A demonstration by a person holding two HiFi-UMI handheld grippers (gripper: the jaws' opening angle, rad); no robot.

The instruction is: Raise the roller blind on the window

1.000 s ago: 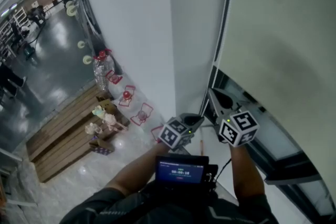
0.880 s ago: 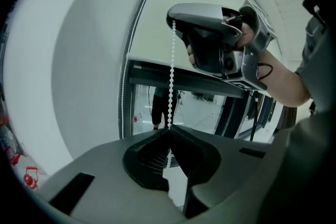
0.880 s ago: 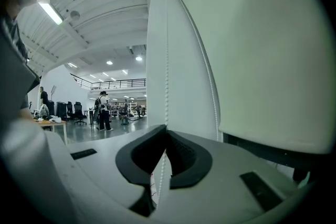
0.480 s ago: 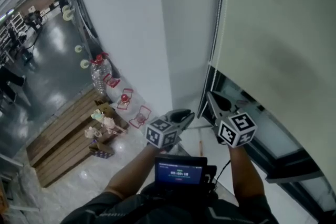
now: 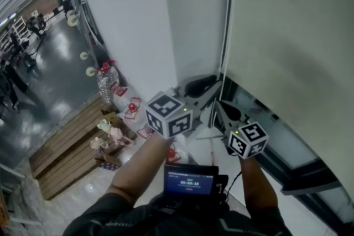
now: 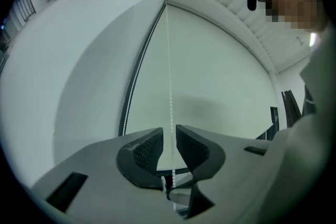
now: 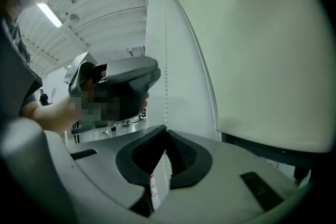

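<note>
1. Hanging at the right, the roller blind [image 5: 287, 25] covers most of the window.
2. The left gripper [image 5: 203, 85] has risen, its jaws just opened around the bead chain [image 5: 225, 36] without pressing it.
3. Lower and nearer, the right gripper [image 5: 220, 104] is clamped on the chain, so a re-grip for another pull looks likely.

Roller blind [image 5: 287, 36]: pale off-white fabric, fills upper right of frame, lowered most of the way. Bottom edge runs diagonally across lower right, with a strip of dark-framed window [image 5: 293, 146] exposed below. White bead chain [image 5: 225, 30] hangs straight along its left edge.
</note>
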